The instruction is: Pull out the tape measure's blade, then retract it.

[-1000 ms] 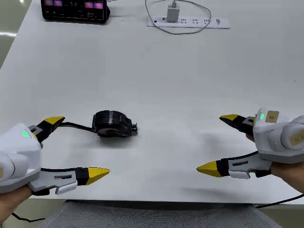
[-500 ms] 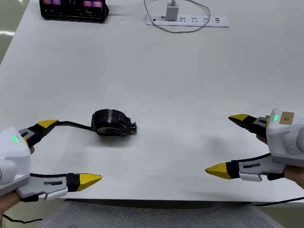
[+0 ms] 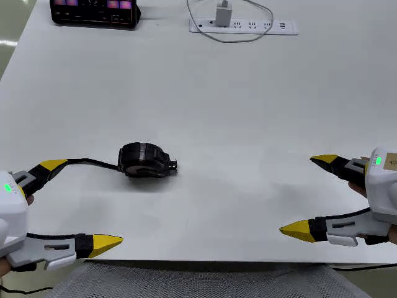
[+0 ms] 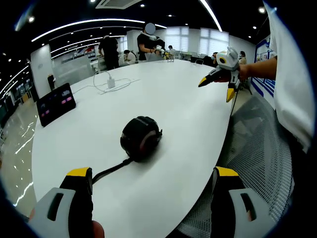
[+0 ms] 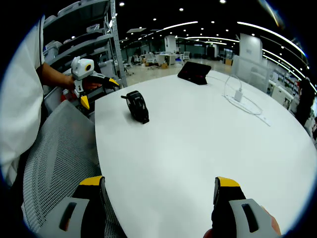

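Bright, even light falls from ceiling strips (image 4: 94, 22). The white table (image 3: 248, 124) glares mildly; the tape measure (image 3: 146, 161) casts a soft near shadow. Both gripper views bend at their edges.

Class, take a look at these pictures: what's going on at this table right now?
A person holds tongs in each hand at the near edge of a white table. The left tongs and the right tongs are both open and empty. The black tape measure lies between them, nearer the left, blade not pulled out, its strap trailing toward the left tongs.
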Tool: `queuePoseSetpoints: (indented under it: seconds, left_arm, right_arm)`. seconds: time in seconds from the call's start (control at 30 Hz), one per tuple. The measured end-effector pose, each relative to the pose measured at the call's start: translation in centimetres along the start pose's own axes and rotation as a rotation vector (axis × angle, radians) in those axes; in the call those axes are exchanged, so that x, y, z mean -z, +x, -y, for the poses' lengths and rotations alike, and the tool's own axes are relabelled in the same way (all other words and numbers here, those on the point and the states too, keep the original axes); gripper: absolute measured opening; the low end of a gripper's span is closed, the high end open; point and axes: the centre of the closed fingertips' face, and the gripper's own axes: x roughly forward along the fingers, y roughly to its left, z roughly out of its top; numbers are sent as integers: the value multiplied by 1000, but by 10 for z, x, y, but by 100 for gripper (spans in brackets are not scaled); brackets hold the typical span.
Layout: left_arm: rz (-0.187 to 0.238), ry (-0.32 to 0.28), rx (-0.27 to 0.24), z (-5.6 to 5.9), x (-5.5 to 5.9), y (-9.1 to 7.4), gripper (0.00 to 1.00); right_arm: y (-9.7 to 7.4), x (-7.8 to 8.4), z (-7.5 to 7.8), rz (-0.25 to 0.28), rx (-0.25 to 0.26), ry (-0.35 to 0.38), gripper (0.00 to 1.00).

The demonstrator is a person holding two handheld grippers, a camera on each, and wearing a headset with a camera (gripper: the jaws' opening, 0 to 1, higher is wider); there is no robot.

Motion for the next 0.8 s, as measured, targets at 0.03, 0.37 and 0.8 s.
queuePoseSetpoints:
  seconds: [0.03,0.37,0.8]
  left_arm:
    - [-1,2,2,0,1,-1,99]
    - [-9,-26,15,2,7,-7,99]
    - [-7,-31,14,0,8,-9,99]
  right_arm:
    - [-1,1,0,0,0,2,90]
    - [-8,11,0,-17,4,13,90]
    - [-10,14,-1,-22,3,17,90]
